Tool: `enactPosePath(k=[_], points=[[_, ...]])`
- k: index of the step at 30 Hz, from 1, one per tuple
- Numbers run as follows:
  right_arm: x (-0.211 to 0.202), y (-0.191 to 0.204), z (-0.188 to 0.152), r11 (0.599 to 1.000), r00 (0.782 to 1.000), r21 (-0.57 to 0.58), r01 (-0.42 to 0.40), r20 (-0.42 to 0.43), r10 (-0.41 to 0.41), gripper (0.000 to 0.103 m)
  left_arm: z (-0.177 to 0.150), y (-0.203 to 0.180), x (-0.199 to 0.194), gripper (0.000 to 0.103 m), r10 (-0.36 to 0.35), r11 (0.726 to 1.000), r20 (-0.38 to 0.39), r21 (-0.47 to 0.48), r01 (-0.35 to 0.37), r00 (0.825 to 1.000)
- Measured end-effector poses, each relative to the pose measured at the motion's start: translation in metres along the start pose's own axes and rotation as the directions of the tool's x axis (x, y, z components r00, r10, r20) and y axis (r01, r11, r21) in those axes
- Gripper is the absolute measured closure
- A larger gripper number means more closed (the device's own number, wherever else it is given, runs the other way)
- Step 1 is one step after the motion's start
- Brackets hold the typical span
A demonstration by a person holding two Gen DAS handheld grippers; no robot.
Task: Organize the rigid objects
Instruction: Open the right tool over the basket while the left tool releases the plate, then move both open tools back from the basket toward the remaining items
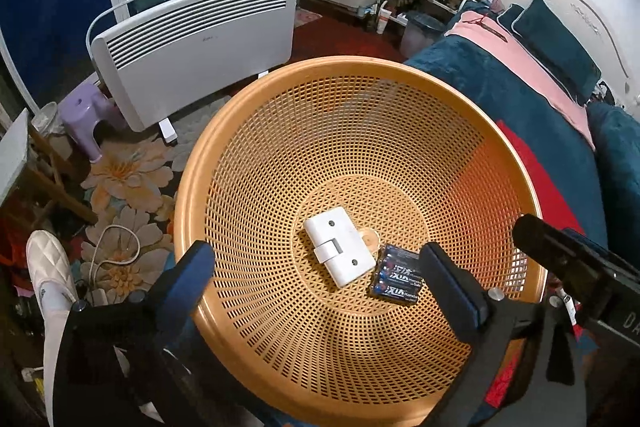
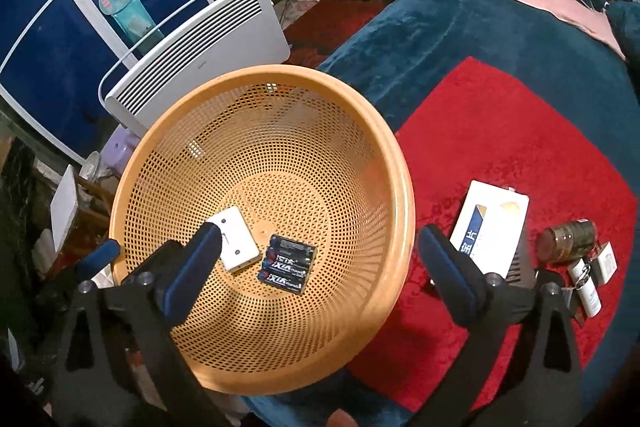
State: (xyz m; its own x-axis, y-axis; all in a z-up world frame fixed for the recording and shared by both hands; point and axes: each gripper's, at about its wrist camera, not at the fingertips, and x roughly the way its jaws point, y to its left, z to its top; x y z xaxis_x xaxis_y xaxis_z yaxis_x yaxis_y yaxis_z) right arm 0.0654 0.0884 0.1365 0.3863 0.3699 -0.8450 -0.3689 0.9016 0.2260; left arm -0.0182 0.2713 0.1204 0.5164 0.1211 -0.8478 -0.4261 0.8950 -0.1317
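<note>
Two things lie in the bottom of the orange basket [image 1: 224, 155]: a white hinge block [image 1: 340, 247] and, touching it, a battery pack [image 2: 286, 263]. The left gripper [image 1: 320, 275] and right gripper [image 2: 320, 263] both hang over the basket with jaws wide apart, holding nothing. One finger [image 2: 192, 271] hides the block's corner. On the red cloth [image 2: 500, 131] sit a white box [image 2: 492, 227], a brown jar [image 2: 568, 237] and some small white things, hard to make out.

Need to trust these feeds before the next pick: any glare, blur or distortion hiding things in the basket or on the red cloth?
Left wrist view: strong fisheye bending with dark corners; basket, white block and battery pack sharp, no glare. Right wrist view: same bending; white box and brown jar on the red cloth readable, edges slightly soft.
</note>
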Motion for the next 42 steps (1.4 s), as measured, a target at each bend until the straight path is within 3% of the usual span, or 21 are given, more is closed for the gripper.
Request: enactPosePath(k=[19,42], points=[[-0.016,-0.014,-0.007,1.0,1.0,-0.007,-0.004,0.025,0.004,0.003,-0.008,-0.006,-0.007,0.001,-0.003,1.0,0.012,0.012,0.003,1.0],[-0.04,-0.077,-0.033,0.995,0.999,0.096,0.04,0.03,-0.043,0.003,-0.02,-0.065,-0.008,0.001,-0.029,0.991,0.008,0.129,0.028,1.0]])
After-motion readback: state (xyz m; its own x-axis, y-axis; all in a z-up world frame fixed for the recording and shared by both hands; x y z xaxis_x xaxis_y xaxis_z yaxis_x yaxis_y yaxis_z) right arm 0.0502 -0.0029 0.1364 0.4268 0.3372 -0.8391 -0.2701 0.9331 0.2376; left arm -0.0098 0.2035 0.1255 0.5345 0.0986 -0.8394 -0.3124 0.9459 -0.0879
